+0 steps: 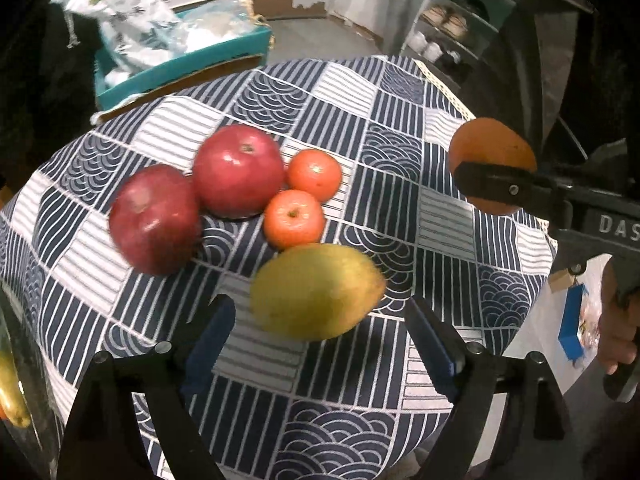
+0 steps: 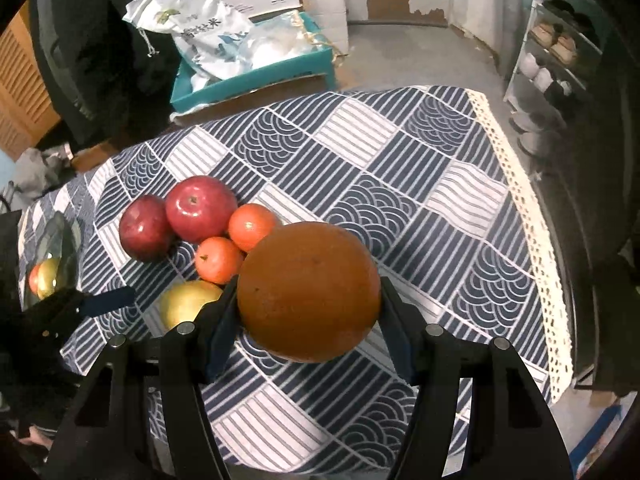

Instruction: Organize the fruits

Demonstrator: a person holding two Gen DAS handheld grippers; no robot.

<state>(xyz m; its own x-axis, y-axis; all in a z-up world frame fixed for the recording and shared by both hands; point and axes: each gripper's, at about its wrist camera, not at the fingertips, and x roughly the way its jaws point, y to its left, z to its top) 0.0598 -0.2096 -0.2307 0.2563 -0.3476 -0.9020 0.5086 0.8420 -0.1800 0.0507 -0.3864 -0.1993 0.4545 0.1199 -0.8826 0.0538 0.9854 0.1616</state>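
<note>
On the blue-and-white patterned tablecloth (image 1: pixel 360 128) lie two red apples (image 1: pixel 238 170) (image 1: pixel 154 218), two small tangerines (image 1: pixel 314 174) (image 1: pixel 294 218) and a yellow-green mango (image 1: pixel 316 296). My left gripper (image 1: pixel 320 312) is open, its blue pads on either side of the mango's near end without touching it. At the right of the left wrist view my right gripper (image 1: pixel 492 176) holds a large orange (image 1: pixel 492 148) above the table. The right wrist view shows that orange (image 2: pixel 308 292) pressed between the fingers of the right gripper (image 2: pixel 309 286), above the fruit cluster's right side.
A teal box (image 2: pixel 248 80) with white bags stands behind the table. The cloth's lace trim (image 2: pixel 532 216) marks the right edge, with a shoe rack (image 2: pixel 560 52) beyond. A clear container (image 2: pixel 48 272) with fruit sits at the left. A person's hand (image 1: pixel 616 336) grips the right handle.
</note>
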